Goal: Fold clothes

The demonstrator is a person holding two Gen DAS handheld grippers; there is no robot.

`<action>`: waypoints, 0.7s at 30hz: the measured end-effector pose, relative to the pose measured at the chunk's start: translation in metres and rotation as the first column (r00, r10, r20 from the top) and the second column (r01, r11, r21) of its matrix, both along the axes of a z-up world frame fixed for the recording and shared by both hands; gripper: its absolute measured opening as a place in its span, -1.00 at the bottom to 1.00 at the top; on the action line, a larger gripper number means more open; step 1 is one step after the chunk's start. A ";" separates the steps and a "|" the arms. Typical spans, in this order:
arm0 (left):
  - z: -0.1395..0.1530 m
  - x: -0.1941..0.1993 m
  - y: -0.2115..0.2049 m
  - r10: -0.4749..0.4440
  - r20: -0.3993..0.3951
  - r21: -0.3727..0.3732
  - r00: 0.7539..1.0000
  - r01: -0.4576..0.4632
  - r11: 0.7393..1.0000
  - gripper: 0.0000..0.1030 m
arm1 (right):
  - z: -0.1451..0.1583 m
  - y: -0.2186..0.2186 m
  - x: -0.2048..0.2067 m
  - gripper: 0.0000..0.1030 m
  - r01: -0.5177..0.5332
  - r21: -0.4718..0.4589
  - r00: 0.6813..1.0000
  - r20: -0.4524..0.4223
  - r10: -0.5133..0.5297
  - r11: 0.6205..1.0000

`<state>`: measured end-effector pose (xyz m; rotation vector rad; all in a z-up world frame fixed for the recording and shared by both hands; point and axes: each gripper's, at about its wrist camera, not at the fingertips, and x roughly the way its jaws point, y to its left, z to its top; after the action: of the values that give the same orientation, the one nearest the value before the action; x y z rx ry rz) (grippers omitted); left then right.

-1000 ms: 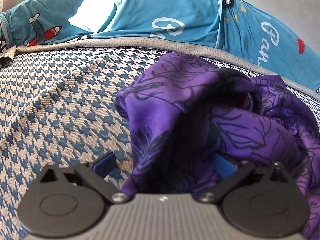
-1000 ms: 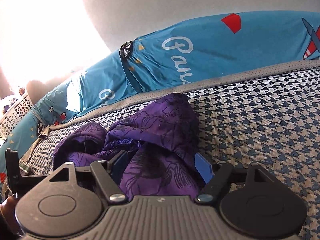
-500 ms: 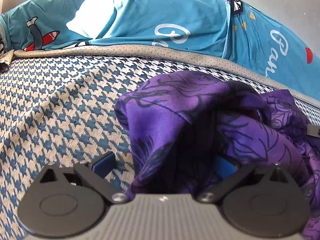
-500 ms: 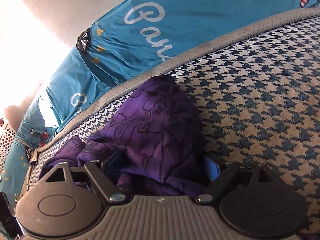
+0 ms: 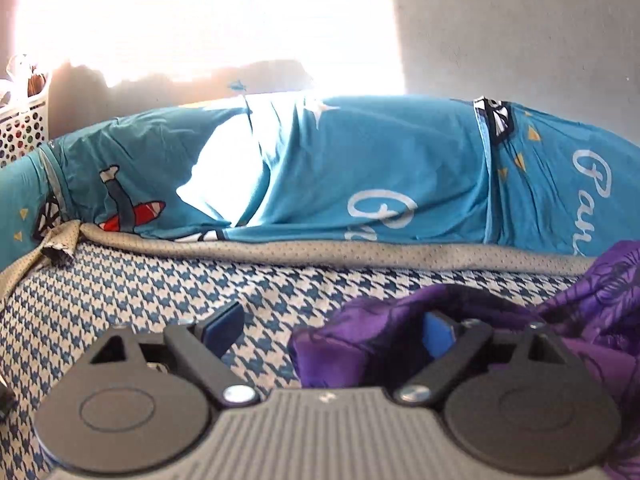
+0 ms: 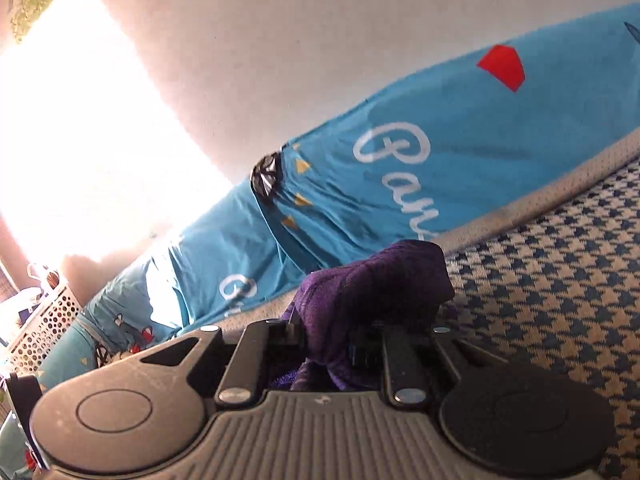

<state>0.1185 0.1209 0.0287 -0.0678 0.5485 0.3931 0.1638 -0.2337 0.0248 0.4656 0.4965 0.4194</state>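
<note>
A crumpled purple garment with a dark floral print (image 5: 568, 312) lies on a blue-and-cream houndstooth bed cover (image 5: 120, 304). My left gripper (image 5: 332, 324) is open, low over the cover, with a fold of the purple cloth between its blue pads and draped around the right pad (image 5: 436, 326). My right gripper (image 6: 340, 340) is shut on a bunch of the purple garment (image 6: 380, 284), which rises from between the closed fingers. The rest of the garment is hidden in the right wrist view.
Teal printed pillows or bedding (image 5: 360, 172) run along the far edge of the bed cover, against a pale wall (image 6: 320, 60). A white perforated basket (image 5: 24, 128) stands at the far left, beside a bright window glare.
My right gripper has shut on the purple cloth. Both cameras have tilted upward, so less of the garment shows. The left gripper stays open with cloth still at its right pad.
</note>
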 end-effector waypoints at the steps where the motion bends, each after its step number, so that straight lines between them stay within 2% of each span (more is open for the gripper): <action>1: 0.000 0.001 0.002 -0.002 -0.005 -0.025 1.000 0.001 1.000 0.77 | 0.001 0.000 0.001 -0.65 0.016 -0.005 1.000 0.012 -0.016 1.000; 3: 0.001 0.004 0.006 -0.005 -0.015 -0.076 1.000 0.004 0.997 0.77 | -0.001 0.002 0.007 -0.63 0.054 -0.046 0.999 0.005 -0.054 0.997; 6: 0.000 0.003 0.005 -0.028 -0.025 -0.118 0.999 0.025 0.993 0.76 | -0.013 0.002 0.020 -0.55 0.108 -0.115 0.990 -0.074 -0.117 0.988; 8: 0.000 -0.001 0.000 -0.069 -0.040 -0.112 0.997 0.064 0.992 0.88 | -0.022 -0.007 0.027 -0.32 0.127 -0.082 0.976 -0.167 -0.139 0.989; 10: -0.002 -0.005 -0.001 -0.117 -0.054 -0.150 0.992 0.108 0.983 0.91 | -0.026 -0.018 0.028 0.00 0.140 -0.012 0.966 -0.219 -0.140 0.990; 12: -0.004 -0.007 0.001 -0.145 -0.059 -0.190 0.988 0.132 0.973 0.93 | -0.027 -0.028 0.028 0.17 0.155 0.033 0.962 -0.234 -0.143 0.987; 15: -0.011 -0.007 0.002 -0.183 -0.095 -0.227 0.979 0.158 0.961 0.96 | -0.027 -0.033 0.030 0.44 0.166 0.019 0.955 -0.251 -0.156 0.986; 18: -0.018 -0.005 0.001 -0.212 -0.116 -0.265 0.970 0.175 0.948 1.00 | -0.033 -0.035 0.032 0.48 0.151 0.034 0.948 -0.288 -0.135 0.988; 21: -0.029 -0.002 0.002 -0.254 -0.140 -0.343 0.957 0.194 0.919 1.00 | -0.043 -0.029 0.036 0.49 0.111 0.053 0.937 -0.338 -0.087 0.992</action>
<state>0.1169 0.1224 -0.0001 -0.2874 0.7914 0.0793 0.2000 -0.2631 -0.0180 0.6339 0.7862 0.2609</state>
